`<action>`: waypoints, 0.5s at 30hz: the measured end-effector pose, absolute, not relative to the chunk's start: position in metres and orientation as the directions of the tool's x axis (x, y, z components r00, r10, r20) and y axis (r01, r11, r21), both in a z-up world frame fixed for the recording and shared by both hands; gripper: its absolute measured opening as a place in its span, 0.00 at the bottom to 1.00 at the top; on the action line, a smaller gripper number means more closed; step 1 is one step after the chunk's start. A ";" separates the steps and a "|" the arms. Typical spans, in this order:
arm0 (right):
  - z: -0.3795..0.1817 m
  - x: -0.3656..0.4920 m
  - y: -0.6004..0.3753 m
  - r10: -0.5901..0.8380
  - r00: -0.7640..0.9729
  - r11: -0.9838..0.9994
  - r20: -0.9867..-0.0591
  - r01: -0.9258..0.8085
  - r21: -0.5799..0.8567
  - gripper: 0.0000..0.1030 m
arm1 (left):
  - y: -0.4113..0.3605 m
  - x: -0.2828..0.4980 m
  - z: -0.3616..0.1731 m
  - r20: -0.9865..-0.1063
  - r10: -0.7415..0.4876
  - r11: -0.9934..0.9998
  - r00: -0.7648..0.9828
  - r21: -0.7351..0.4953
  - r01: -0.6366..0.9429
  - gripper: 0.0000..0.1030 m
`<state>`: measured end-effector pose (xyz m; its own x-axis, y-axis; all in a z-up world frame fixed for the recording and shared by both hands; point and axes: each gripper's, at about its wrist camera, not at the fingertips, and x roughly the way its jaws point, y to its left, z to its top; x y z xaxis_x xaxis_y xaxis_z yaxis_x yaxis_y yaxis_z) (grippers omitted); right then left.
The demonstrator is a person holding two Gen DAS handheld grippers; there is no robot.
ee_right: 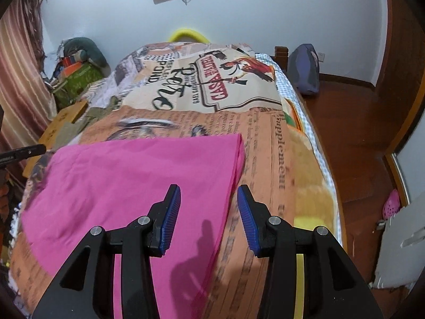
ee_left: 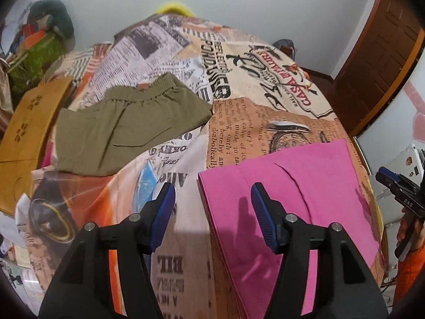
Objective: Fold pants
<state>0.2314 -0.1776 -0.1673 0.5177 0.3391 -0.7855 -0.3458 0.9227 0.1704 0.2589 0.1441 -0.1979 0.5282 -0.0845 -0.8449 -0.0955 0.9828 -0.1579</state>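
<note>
A: Pink pants (ee_left: 292, 191) where?
B: Near end of bed, flat on newspaper-print cover (ee_left: 265, 85), long axis running near-to-far.
A: Claws?
B: Left gripper (ee_left: 212, 212) wide, empty, above pants' left edge. Right gripper (ee_right: 208, 212) wide, empty, over right edge.
A: Other stuff?
B: Olive shorts (ee_left: 127, 125) far left, waistband at far side. Brown box (ee_left: 29, 135) beside bed; wood floor (ee_right: 353, 122), white wall (ee_right: 265, 8).

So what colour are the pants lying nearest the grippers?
Bright pink pants, plain, clearest in the right wrist view.

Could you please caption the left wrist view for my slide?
Open left gripper hovers over the bedspread between folded olive shorts and pink pants.
</note>
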 end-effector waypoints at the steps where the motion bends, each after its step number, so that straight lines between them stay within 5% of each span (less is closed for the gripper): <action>1: -0.172 0.240 -0.176 0.328 0.517 0.925 -0.791 -0.344 0.159 0.39 | 0.145 0.263 -0.203 -0.849 -0.087 0.983 0.521 -0.159 -0.095 0.57; 15: -0.220 0.305 -0.170 0.313 0.475 0.929 -0.822 -0.332 0.162 0.39 | 0.137 0.293 -0.246 -0.878 -0.190 0.972 0.440 -0.231 -0.040 0.57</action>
<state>0.3053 -0.1702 -0.2198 0.4751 0.3127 -0.8225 -0.3318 0.9294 0.1617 0.2927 0.1369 -0.2459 0.4398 -0.1902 -0.8777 -0.0403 0.9722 -0.2309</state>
